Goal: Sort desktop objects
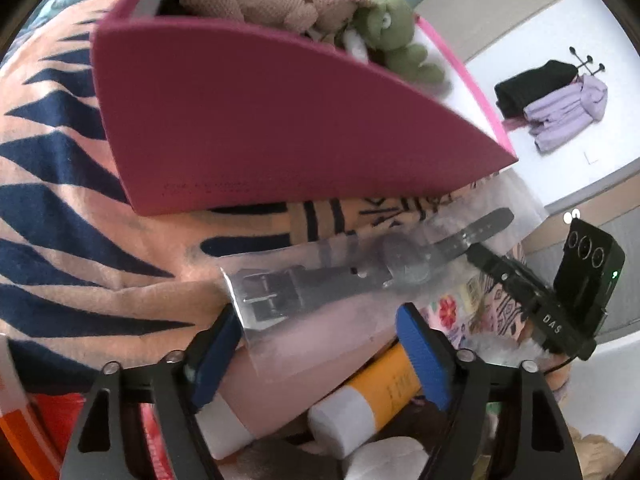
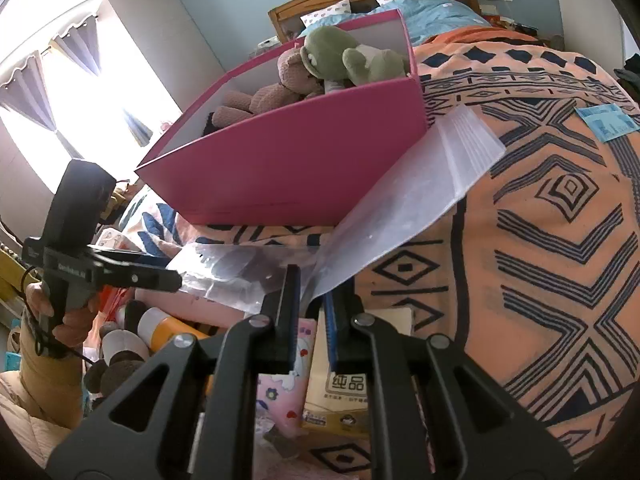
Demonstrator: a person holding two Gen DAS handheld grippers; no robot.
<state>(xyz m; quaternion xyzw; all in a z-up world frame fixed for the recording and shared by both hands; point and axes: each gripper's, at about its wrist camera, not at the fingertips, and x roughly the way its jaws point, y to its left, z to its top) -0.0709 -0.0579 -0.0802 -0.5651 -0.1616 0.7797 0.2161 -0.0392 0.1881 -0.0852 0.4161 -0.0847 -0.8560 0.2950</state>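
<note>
Left wrist view: my left tool (image 1: 320,344) hangs with its blue pads apart and nothing pressed between them. The buckle end of a clear bag (image 1: 312,284) holding a watch (image 1: 404,260) lies just ahead of the left pad; I cannot tell whether the pad touches it. Below the bag lie a pink tube (image 1: 280,384) and a yellow tube (image 1: 380,396). Behind them a pink box (image 1: 260,120) sits on the bed's orange patterned blanket (image 1: 60,200), holding a brown plush (image 1: 256,4) and a green plush (image 1: 392,28). My right tool shows at the right edge, pinching the bag's far end.

In the right wrist view, the right tool (image 2: 312,300) is closed on the bag's edge (image 2: 400,200), whose wide flap rises toward the box (image 2: 300,160). The left tool (image 2: 176,280), held by a hand (image 2: 68,312), reaches over the bag's other end. A tissue pack (image 2: 344,392) lies under my fingers.
</note>
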